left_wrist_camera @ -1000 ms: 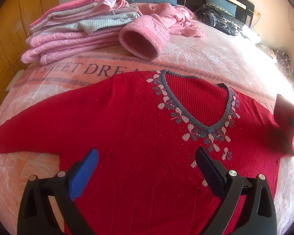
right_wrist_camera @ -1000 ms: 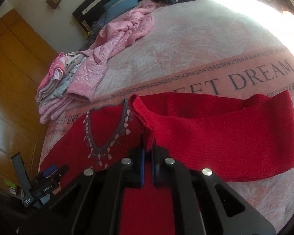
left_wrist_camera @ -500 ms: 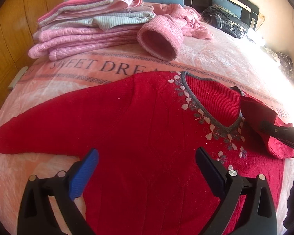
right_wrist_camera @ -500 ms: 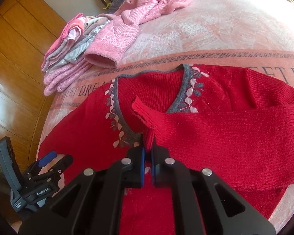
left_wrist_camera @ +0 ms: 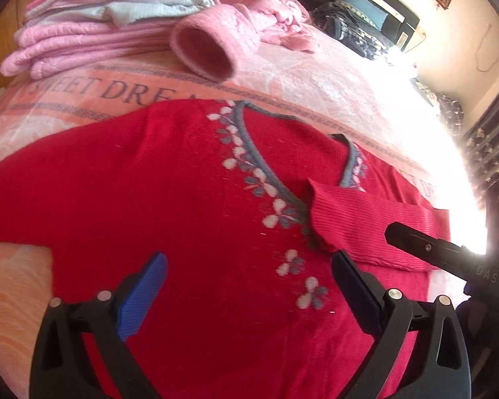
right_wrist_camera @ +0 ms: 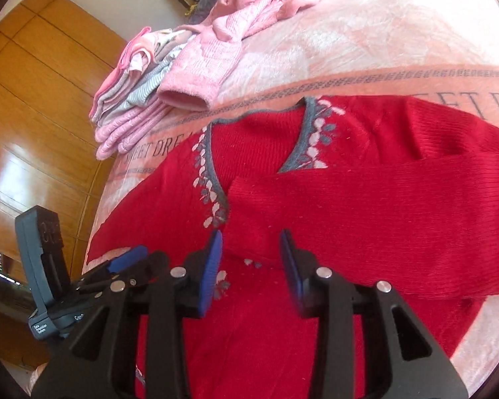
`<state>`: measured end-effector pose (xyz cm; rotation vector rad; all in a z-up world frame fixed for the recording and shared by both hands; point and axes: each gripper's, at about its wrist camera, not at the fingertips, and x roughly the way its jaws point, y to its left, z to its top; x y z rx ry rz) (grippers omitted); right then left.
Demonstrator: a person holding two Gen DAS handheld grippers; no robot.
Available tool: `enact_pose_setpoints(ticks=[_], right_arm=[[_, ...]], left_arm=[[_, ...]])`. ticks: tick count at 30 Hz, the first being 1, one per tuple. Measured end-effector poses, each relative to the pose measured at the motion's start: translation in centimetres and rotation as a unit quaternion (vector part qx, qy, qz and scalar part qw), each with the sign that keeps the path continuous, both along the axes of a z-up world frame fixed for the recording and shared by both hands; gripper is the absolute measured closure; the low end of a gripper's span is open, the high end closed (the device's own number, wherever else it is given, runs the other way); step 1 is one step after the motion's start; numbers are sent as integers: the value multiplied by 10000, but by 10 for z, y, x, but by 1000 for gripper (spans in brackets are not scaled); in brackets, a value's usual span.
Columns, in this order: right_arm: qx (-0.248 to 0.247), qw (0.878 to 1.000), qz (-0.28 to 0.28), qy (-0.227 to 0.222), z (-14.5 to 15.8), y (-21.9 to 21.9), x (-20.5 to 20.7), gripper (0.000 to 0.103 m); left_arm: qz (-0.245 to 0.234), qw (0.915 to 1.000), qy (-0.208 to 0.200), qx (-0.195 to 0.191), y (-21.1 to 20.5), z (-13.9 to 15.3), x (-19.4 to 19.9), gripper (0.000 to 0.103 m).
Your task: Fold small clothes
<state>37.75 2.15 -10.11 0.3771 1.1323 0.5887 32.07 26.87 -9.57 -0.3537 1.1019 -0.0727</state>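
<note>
We judge the sleeve-folding step to be in hand: the red sweater (left_wrist_camera: pixel 169 206) lies flat and face up on the bed (left_wrist_camera: pixel 332 93), its hem toward the bed's near edge and its grey V-neck toward the band of lettering; one sleeve (right_wrist_camera: pixel 366 219) is laid across the chest, its cuff resting just at the point of the neckline; the other sleeve (left_wrist_camera: pixel 40 196) stretches out flat toward the side of the bed where the folded pink pile (left_wrist_camera: pixel 93 33) sits. Our right gripper (right_wrist_camera: pixel 251 256) is released, its jaws parted with nothing between them, hovering low over the folded sleeve just short of the cuff; our left gripper (left_wrist_camera: pixel 249 286) is likewise released, jaws wide apart, poised above the lower chest and pointing toward the head of the bed. The next move, as we see it, calls for the left gripper to travel out to the far cuff, pinch it, and carry it across the chest to overlap the first sleeve; the right gripper could rest on the laid sleeve so the knit does not drag. A loose pink garment (left_wrist_camera: pixel 216 50) lies beyond the collar, well apart from the work.
</note>
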Motion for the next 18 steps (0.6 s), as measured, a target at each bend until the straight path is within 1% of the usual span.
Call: enact_pose_setpoints(ticks=[2, 3, 6, 8, 11, 12, 14, 16, 18], right_arm=[[-7, 9999, -163, -30, 3, -23, -3, 67], [-47, 9997, -228, -34, 2, -33, -4, 67], [-104, 9992, -396, -22, -2, -63, -9, 67], [-95, 9987, -510, -5, -6, -81, -13, 67], [-77, 9979, -643, 10, -9, -104, -17, 67], [-72, 9976, -684, 7, -10, -111, -19, 67], [-64, 9973, -738, 4, -11, -122, -22, 67], [-83, 9968, -797, -5, -12, -133, -26, 67], [-99, 9964, -844, 5, -15, -142, -28, 67]], left_arm=[[-137, 9996, 120, -232, -16, -7, 7, 4], [-173, 9993, 165, -282, -23, -10, 10, 4], [-197, 9990, 233, -331, -40, -17, 17, 5], [-216, 9987, 243, -401, -48, -21, 22, 5], [-260, 9986, 222, -408, -57, -24, 28, 6], [-281, 9986, 213, -404, -59, -25, 31, 7], [-283, 9985, 248, -409, -62, -29, 35, 20], [-233, 9986, 212, -416, -63, -31, 37, 27], [-178, 9991, 182, -326, -63, -31, 38, 34]])
